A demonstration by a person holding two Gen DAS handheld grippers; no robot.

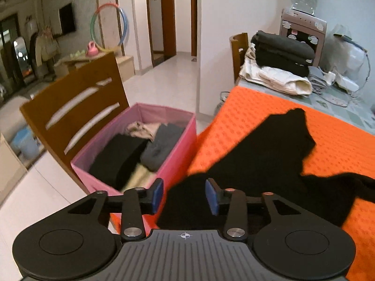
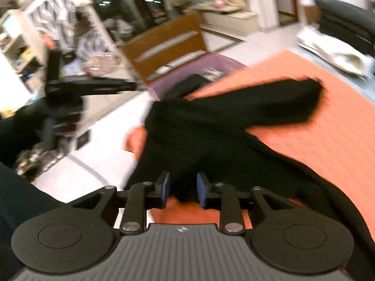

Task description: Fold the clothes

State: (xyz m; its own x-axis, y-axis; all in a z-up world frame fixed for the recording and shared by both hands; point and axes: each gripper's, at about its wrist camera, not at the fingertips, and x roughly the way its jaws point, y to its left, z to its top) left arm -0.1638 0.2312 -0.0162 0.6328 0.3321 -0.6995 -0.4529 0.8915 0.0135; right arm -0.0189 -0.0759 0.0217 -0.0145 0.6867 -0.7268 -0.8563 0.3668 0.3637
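Note:
A black garment (image 1: 253,161) lies spread and rumpled on the orange textured table cover (image 1: 257,107). My left gripper (image 1: 184,195) is open, its blue pads either side of the garment's near edge at the table's left edge, not closed on it. In the blurred right wrist view the same garment (image 2: 222,126) lies across the orange cover (image 2: 339,140). My right gripper (image 2: 182,190) is open, with a fold of the garment's near edge between its pads. The left gripper (image 2: 93,85) shows at the left as a dark blurred shape.
A pink fabric box (image 1: 178,126) with folded dark, grey and beige clothes stands left of the table, against a wooden chair back (image 1: 77,107). Folded black and cream clothes (image 1: 281,63) are stacked at the table's far end by a water dispenser (image 1: 303,23).

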